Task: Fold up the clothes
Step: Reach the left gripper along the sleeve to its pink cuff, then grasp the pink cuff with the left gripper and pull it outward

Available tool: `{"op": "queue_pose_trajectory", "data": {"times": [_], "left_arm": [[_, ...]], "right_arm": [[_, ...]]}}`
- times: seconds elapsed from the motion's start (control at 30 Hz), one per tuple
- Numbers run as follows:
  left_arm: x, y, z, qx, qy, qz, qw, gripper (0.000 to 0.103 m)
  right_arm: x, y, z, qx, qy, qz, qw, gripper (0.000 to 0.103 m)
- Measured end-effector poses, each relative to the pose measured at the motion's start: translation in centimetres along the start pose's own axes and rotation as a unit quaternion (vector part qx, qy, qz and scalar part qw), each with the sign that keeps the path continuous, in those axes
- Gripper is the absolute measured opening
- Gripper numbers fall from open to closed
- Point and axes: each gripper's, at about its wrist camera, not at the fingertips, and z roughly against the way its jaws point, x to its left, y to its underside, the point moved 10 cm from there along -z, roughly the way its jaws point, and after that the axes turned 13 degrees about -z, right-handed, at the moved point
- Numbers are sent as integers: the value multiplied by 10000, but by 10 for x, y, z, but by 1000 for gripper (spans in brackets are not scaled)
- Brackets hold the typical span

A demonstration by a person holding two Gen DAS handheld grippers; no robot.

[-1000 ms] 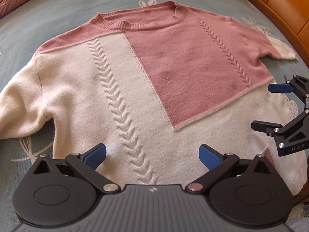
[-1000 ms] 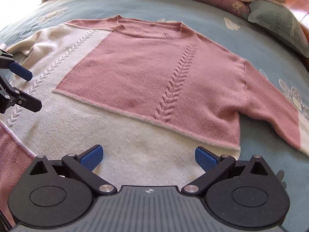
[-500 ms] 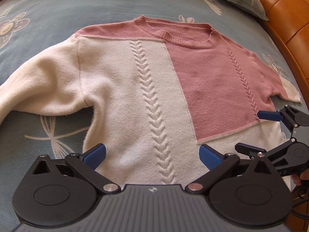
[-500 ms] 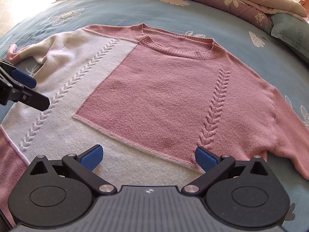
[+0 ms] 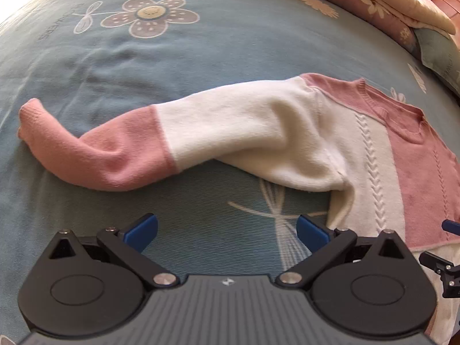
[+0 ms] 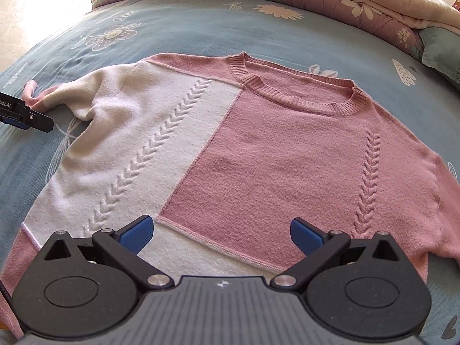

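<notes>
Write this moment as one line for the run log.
step: before first fold | sweater: flat on bed | left gripper: open, facing left sleeve | right gripper: open, over hem

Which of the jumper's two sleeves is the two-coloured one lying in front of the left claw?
The sleeve on the jumper's white side: white at the shoulder, pink toward the cuff, curving across the bedspread. The other sleeve shows only pink.

- Left gripper (image 5: 227,231): black linkage arms, blue ribbed pads, silver pivot screws, ribbed grey housing.
- Right gripper (image 6: 220,231): identical build; small emblem at 12 o'clock on housing.
</notes>
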Motion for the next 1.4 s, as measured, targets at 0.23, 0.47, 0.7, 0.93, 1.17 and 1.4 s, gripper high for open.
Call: {"op": "queue_pose_trajectory", "data": {"times": [0.23, 0.47, 0.7, 0.93, 1.17, 1.4], "left_arm": [[67, 5, -11, -24, 159, 705, 9974, 102], [98, -9, -7, -541, 801, 766, 9924, 102], [159, -18, -4, -1009, 1035, 1883, 9714, 102], [211, -18, -7, -1579, 1793, 3310, 9129, 101], [212, -4, -11, -1468, 2255, 3895, 8808, 76], [213, -16, -17, -1239, 1732, 3299, 9197, 74]], "right_arm": [[42, -16, -15, -10, -108, 141, 9998, 103], [84, -28, -32, 13, -190, 236, 9995, 103], [119, -37, -47, 21, -243, 369, 9990, 103], [134, -30, -67, 294, -217, 282, 9989, 103], [138, -28, -73, 358, -152, 258, 9989, 103], [139, -30, -77, 343, -144, 249, 9990, 103]]}}
